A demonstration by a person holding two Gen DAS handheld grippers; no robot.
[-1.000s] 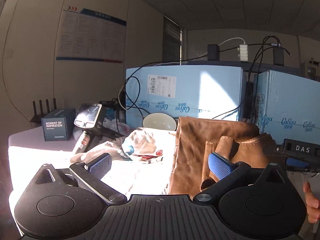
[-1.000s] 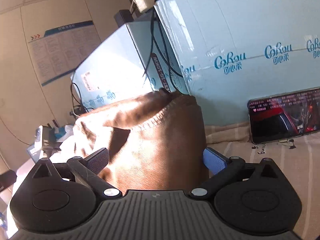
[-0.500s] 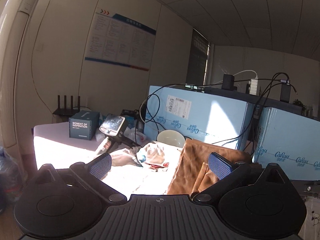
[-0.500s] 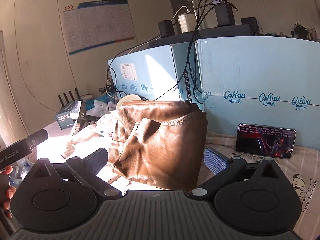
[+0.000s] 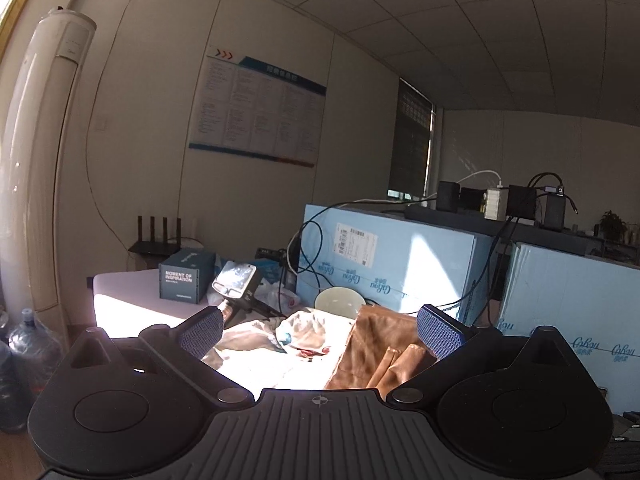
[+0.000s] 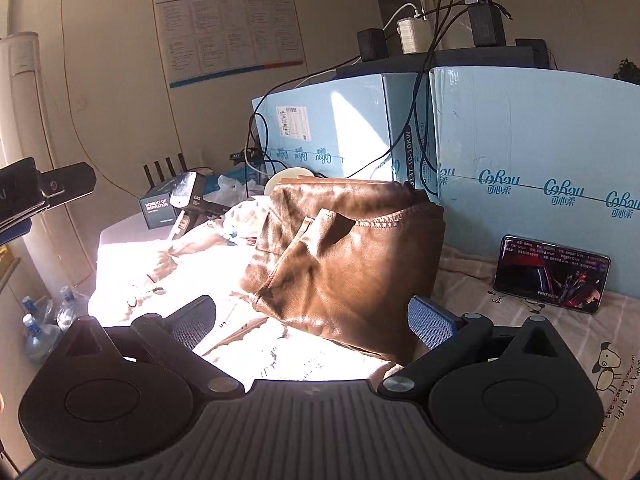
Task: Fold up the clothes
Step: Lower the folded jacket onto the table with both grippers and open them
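Observation:
A folded brown garment [image 6: 352, 256] lies on the bed against the blue boxes; it also shows in the left wrist view [image 5: 380, 344]. A crumpled pale patterned garment [image 5: 304, 330] lies to its left, also seen in the right wrist view [image 6: 240, 216]. My left gripper [image 5: 318, 330] is open and empty, held back and above the bed. My right gripper [image 6: 312, 320] is open and empty, just short of the brown garment's near edge. Part of the left gripper [image 6: 44, 192] shows at the left of the right wrist view.
Light blue cartons [image 6: 520, 152] with cables stand behind the clothes. A phone [image 6: 550, 274] leans on them at right. A white bowl [image 5: 338, 302], a spare gripper device [image 5: 236, 286], a dark box [image 5: 182, 276] and a router [image 5: 158, 236] sit at the far left. Water bottles [image 6: 38, 336] stand on the floor.
Both grippers have pulled back and up from the brown garment, which now lies let go and farther away. Both stay open.

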